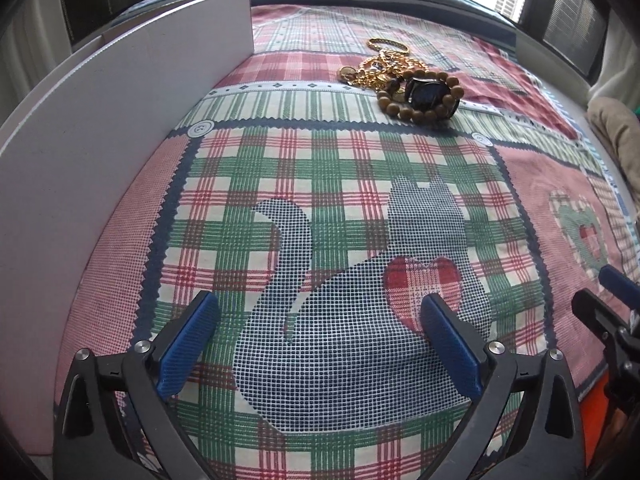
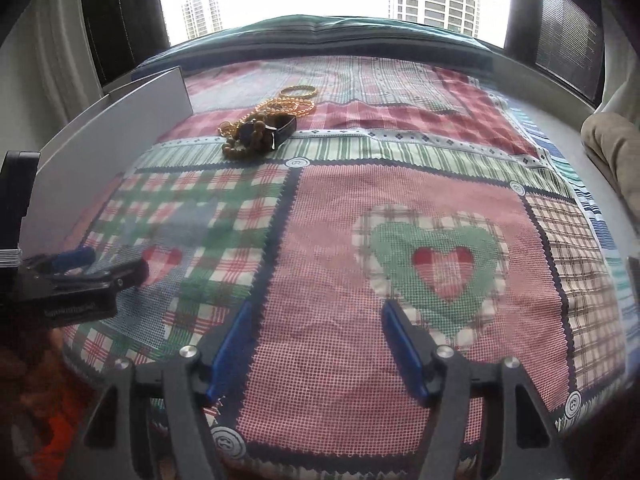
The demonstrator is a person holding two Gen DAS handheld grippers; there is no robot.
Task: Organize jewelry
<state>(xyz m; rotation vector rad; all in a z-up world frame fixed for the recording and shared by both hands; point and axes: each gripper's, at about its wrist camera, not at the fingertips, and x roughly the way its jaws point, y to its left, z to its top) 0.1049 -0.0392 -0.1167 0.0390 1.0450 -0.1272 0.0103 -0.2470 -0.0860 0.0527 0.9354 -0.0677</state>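
Observation:
A heap of jewelry lies far ahead on the patchwork cloth: gold chains point(image 1: 382, 66), a gold bangle point(image 1: 387, 45), a wooden bead bracelet point(image 1: 420, 98) and a black watch point(image 1: 426, 90). From the right wrist the same heap shows at upper left, with the watch point(image 2: 280, 130), the beads point(image 2: 240, 148) and the gold bangle point(image 2: 298, 91). My left gripper point(image 1: 318, 316) is open over the cat patch, nothing between its blue pads. My right gripper point(image 2: 318, 320) is open over the pink patch, also empty. Each gripper shows at the edge of the other's view: right gripper point(image 1: 604, 296), left gripper point(image 2: 84, 268).
A white box point(image 1: 132, 92) with tall flat walls stands along the left side of the cloth; the same white box point(image 2: 120, 120) appears from the right wrist. A window with high-rise buildings is behind. A beige cushion point(image 2: 612, 140) lies at the right edge.

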